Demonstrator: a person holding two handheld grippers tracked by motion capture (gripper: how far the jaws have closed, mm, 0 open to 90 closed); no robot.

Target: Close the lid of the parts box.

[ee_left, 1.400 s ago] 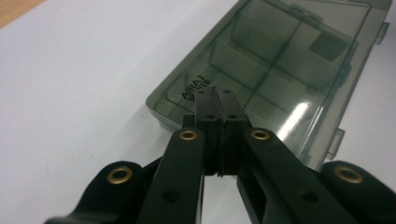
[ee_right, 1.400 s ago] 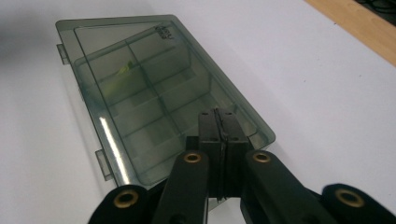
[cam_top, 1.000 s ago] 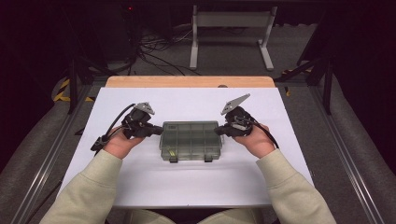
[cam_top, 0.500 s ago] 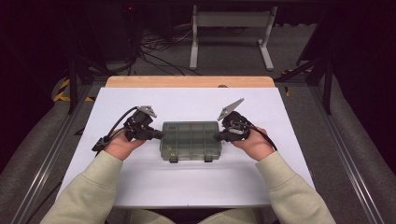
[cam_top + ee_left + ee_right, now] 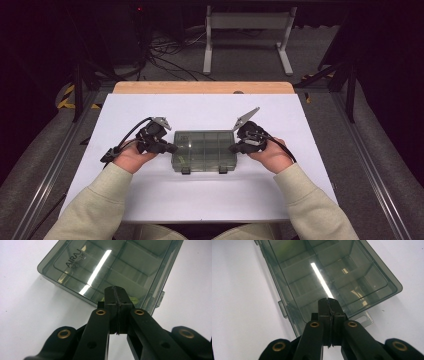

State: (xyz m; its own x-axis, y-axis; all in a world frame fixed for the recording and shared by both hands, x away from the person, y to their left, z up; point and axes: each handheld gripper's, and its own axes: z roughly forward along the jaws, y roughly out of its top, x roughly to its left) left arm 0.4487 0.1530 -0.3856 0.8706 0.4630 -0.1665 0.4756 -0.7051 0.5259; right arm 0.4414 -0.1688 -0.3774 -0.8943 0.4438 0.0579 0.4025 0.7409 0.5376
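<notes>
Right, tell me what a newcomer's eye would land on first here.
First the smoky clear compartment box with its lid shut, lying mid-table on the white table top. Then the two black grippers flanking it: the left gripper at its left end, the right gripper at its right end, both with jaws shut, tips at the box's ends.

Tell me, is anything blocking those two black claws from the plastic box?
Nothing visible. The left gripper and right gripper, both shut, sit right at opposite ends of the compartment box, with bare white table around it.
</notes>
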